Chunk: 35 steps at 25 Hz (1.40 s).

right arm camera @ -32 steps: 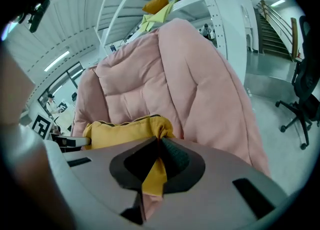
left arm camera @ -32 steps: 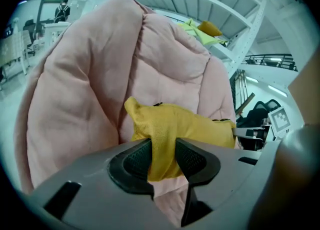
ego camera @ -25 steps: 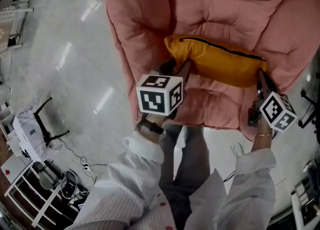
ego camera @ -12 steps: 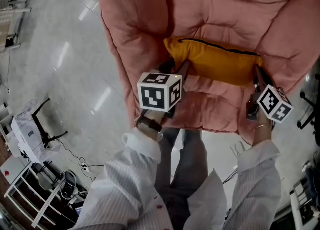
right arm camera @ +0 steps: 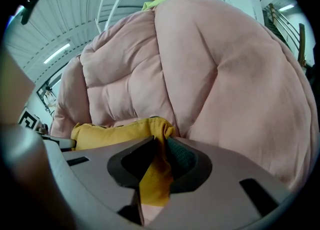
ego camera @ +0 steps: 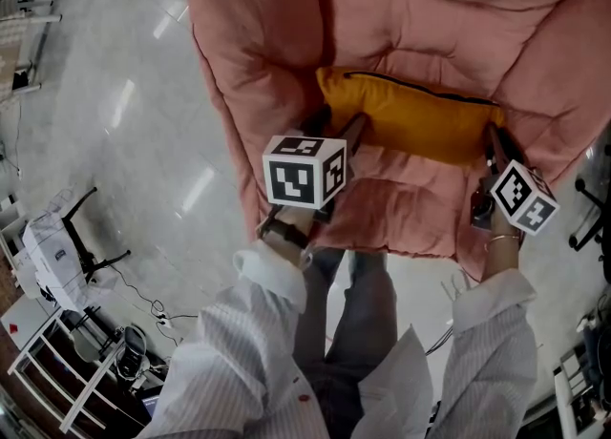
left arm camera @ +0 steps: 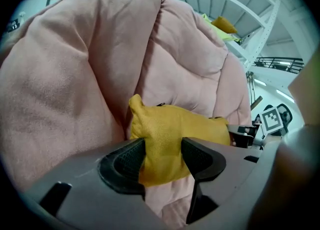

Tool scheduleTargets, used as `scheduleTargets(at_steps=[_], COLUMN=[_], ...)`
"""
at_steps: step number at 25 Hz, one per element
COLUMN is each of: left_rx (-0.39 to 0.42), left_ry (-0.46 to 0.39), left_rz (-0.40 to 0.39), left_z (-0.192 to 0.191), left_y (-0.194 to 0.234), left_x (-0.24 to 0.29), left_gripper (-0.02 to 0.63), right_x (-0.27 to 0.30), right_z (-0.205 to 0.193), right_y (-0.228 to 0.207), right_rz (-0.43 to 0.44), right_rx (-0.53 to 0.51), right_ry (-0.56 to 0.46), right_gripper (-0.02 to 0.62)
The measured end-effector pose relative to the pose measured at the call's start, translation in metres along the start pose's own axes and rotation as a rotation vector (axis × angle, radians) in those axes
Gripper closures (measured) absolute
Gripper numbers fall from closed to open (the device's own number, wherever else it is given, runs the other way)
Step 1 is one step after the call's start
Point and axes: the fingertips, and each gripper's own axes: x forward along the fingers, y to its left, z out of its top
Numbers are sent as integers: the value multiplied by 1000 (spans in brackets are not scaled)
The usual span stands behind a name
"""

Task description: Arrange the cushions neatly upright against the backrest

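Observation:
A yellow cushion (ego camera: 410,122) with a dark zip lies across the seat of the pink padded armchair (ego camera: 430,17), its long side near the backrest (left arm camera: 195,59). My left gripper (ego camera: 336,128) holds the cushion's left end; its jaws are opening, and the cushion (left arm camera: 175,129) still fills the gap and touches both pads. My right gripper (ego camera: 494,138) is shut on the cushion's right corner, with the yellow fabric (right arm camera: 152,174) pinched between its pads. In the right gripper view the cushion (right arm camera: 110,134) stretches off to the left.
The chair's puffy armrests (ego camera: 258,55) rise on both sides of the cushion. The person's legs (ego camera: 358,303) stand at the seat's front edge. On the glossy floor, a white rack (ego camera: 57,256) and cables stand at lower left and a chair base (ego camera: 587,208) at right.
The cushion and both grippers have shifted slightly up toward the backrest. The left gripper's jaws stand a little wider round the cushion's end.

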Motion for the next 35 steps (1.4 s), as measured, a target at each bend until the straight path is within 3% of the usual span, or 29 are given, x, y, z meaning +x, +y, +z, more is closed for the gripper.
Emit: scheduleTargets(at_steps=[9,15,20,23,29,35], left_rx=[-28,36,49,97,198,235], left_ry=[-16,-26,-53,-74,-162,-213], left_rz=[9,60,60,22,-97,-212], left_z=[5,2,18,35,88,114], left_y=[0,0,-6,-35,-99,-155], left_x=[-4,-33,-58,-72,-105,-153], left_gripper=[339,337,337,337,342,356], right_x=[-13,-43,-62,-83,-126,-200], right_z=[10,6,8,19,84,141], right_y=[-5,-3,24,44,91,135], right_rz=[-40,-80,-25,10,76,123], right_rx=[-6,-14,0,2,-28,-110], right_ry=[-43,-75,-82,-108,-228,-353], right_gripper=[518,517,517,517,518,518])
